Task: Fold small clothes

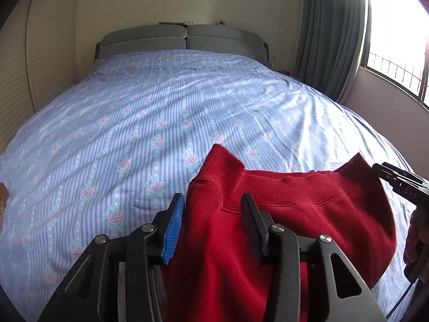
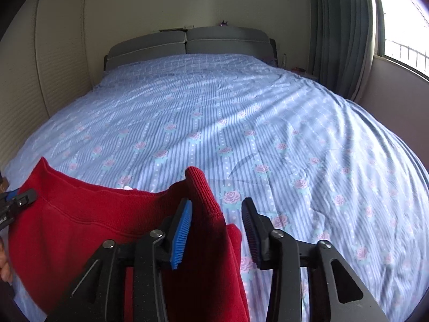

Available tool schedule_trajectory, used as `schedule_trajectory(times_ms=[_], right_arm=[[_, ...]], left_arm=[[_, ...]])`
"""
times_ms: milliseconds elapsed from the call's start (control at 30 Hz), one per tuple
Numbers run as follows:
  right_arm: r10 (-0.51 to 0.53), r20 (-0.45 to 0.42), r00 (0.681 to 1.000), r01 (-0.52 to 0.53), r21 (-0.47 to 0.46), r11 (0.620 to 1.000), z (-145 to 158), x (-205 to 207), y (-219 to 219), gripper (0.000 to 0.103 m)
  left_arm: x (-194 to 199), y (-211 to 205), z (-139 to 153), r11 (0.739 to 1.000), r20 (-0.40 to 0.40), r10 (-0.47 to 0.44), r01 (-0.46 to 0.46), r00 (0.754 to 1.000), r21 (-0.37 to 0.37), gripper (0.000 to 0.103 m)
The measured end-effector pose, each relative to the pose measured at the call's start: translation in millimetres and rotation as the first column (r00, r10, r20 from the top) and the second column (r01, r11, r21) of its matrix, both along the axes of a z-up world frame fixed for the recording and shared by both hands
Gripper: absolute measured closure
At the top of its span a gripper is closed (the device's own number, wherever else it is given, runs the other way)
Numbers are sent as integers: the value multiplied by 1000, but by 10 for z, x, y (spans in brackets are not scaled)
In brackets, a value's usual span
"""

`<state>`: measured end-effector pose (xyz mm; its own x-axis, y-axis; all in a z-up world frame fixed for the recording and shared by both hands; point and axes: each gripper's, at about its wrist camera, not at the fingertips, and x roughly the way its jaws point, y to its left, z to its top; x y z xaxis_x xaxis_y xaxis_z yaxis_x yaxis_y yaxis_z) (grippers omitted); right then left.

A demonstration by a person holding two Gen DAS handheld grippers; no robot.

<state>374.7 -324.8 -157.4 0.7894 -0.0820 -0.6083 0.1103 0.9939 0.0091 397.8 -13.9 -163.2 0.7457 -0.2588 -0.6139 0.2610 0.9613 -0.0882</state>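
A red knitted garment (image 1: pixel 308 209) lies bunched at the near edge of the bed, with a ribbed cuff (image 1: pixel 222 158) standing up. My left gripper (image 1: pixel 213 201) is open, and red fabric lies loose in the gap between its blue pads, which do not pinch it. At the garment's far right corner the right gripper (image 1: pixel 386 173) shows. In the right wrist view the red garment (image 2: pixel 80 222) fills the lower left. My right gripper (image 2: pixel 217 202) is open: fabric rests against its left pad and bedsheet shows by the right one. The left gripper (image 2: pixel 24 198) is at the left edge.
The bed (image 1: pixel 161 112) has a blue striped sheet with pink roses and stretches to a grey headboard (image 1: pixel 182 37). A cream wardrobe (image 1: pixel 40 53) stands left of it. A grey-green curtain (image 1: pixel 329 35) and a bright window (image 1: pixel 396 40) are on the right. A hand (image 1: pixel 413 238) holds the right gripper.
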Motion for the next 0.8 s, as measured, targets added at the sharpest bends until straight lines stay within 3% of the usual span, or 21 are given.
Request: schedule_trajectory(times_ms=[133,233,300,400,467,567,667,800], right_arm=[[36,59,998,-38,40,998,180,-348,134,57],[104,55,993,-107,63,992,124,-513,331,57],[129,28,991,-130,37,991,8,-550,468,57],[113,-35,993,-112,19,993,-204,-539,518,57],[69,-75,995,-67,25,997,-338,-521,423,57],[5,-101,995,2,67,998,-507,-520,197,56],[-1,-114,993,10,75,997,-570,-526,137,56],[-20,-99,995,30,93,995,-404,-646,155,54]], left_arm=[[-406,-123,184,998,71,-43,46,997,-42,44],[-567,-294,122,991,67,-113,117,991,-58,36],[-552,-374,-11,993,33,-112,113,993,-26,36],[-473,-274,-195,997,-17,-59,58,998,-51,36],[-412,-135,-315,998,-45,-2,-1,999,-58,36],[-354,11,-458,994,-77,-1,-8,997,-107,37],[-399,-63,-467,999,-52,5,-7,999,-48,37],[-513,-110,-298,999,-31,25,-26,999,-44,38]])
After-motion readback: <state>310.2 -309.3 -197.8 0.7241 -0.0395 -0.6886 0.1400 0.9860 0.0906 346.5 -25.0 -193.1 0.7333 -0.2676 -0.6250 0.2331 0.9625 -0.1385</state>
